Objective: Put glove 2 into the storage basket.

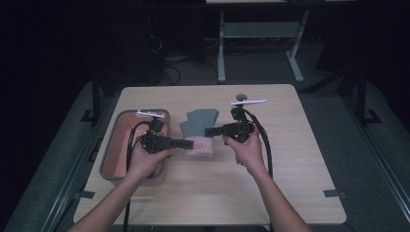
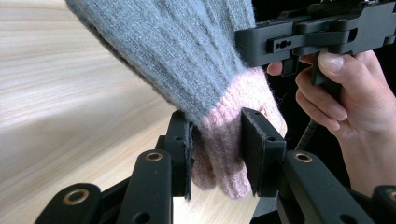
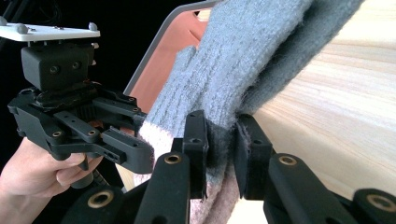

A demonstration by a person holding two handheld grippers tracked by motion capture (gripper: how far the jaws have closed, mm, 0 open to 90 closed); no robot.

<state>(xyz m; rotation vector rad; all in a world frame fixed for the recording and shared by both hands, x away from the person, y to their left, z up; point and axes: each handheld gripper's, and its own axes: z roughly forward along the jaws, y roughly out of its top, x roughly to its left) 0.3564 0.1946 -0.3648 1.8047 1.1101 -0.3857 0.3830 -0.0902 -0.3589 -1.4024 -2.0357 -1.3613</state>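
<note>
We hold one knitted glove [image 1: 199,134] between both grippers, above the middle of the table [image 1: 290,159]. The glove is grey with a pink cuff.

In the left gripper view, the left gripper [image 2: 215,154] has its jaws drawn narrow on the pink cuff. Both pads press into the wool, and the cuff bulges out below and between them. The grey part of the glove rises away from the jaws, up and to the left, over the pale wood.

In the right gripper view, the right gripper [image 3: 220,149] pinches the grey knit just above the pink band. Its jaws stand narrow too, with a thick fold of wool squeezed between the pads. The grey fingers of the glove stretch up and away beyond them.

In the high view, the two grippers point toward each other, the left gripper [image 1: 189,143] at the cuff's near left edge and the right gripper [image 1: 209,131] at the glove's right side. The glove hangs between them, its grey fingers pointing to the far side of the table. A tray [image 1: 110,145] with a reddish floor lies just left of the glove, under the left hand [image 1: 145,162]. The right hand [image 1: 247,150] grips its handle over bare wood.
</note>
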